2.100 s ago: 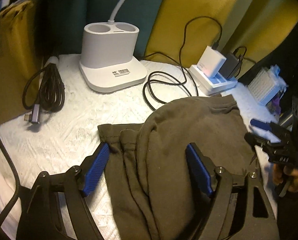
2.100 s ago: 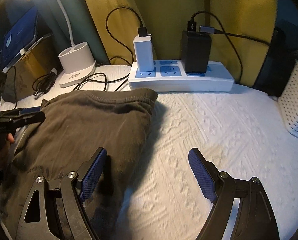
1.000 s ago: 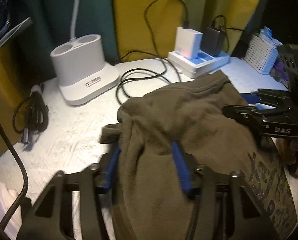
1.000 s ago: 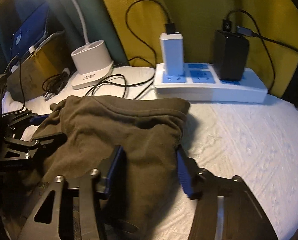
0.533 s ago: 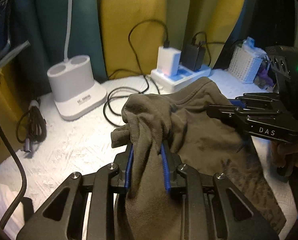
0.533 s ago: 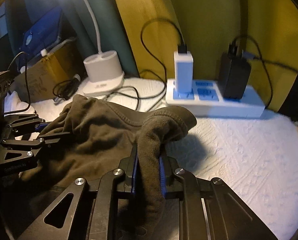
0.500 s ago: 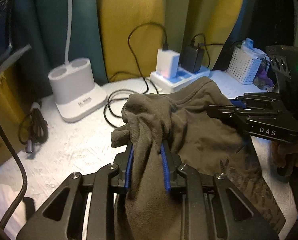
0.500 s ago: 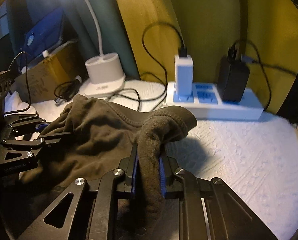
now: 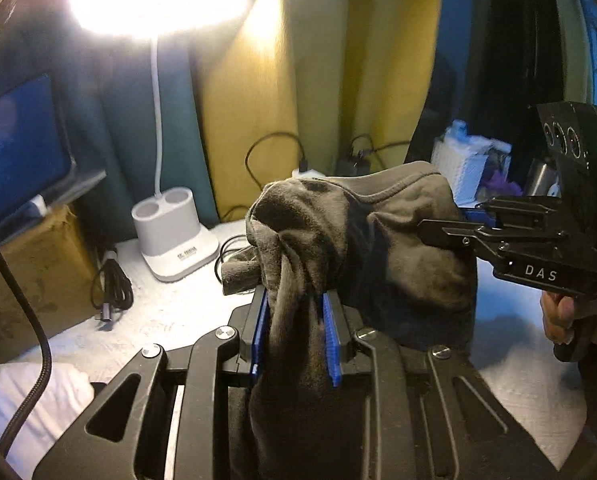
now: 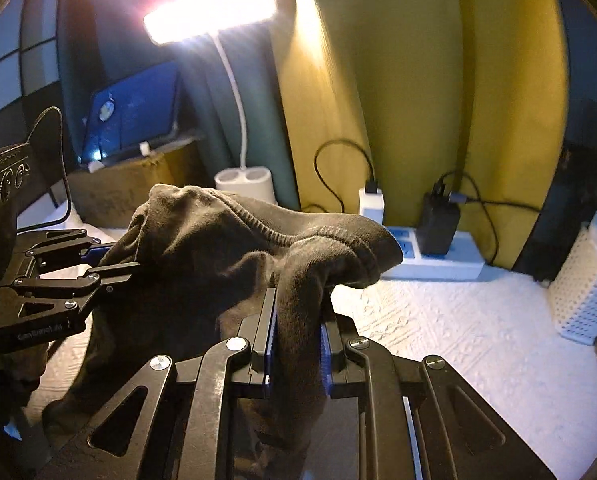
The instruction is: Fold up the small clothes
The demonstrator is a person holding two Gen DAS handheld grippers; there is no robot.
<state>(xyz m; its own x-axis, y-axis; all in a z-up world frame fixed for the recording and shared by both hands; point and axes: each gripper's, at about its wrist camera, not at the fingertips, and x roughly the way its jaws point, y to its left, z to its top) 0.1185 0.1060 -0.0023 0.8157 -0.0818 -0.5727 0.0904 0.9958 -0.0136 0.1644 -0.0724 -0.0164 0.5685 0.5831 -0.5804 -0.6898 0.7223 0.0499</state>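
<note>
Both jaws pinch the olive garment [image 9: 398,248], its ribbed edge stretched sideways between them.

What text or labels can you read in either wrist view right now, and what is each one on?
"DAS": white letters on the black body of the right tongs, seen from the left wrist.
Dark print on the front of the white lamp base: too small to read.
Faint grey lettering on the body of the left tongs, seen from the right wrist: too blurred to read.
Nothing legible on the olive garment, power strip or chargers.
</note>
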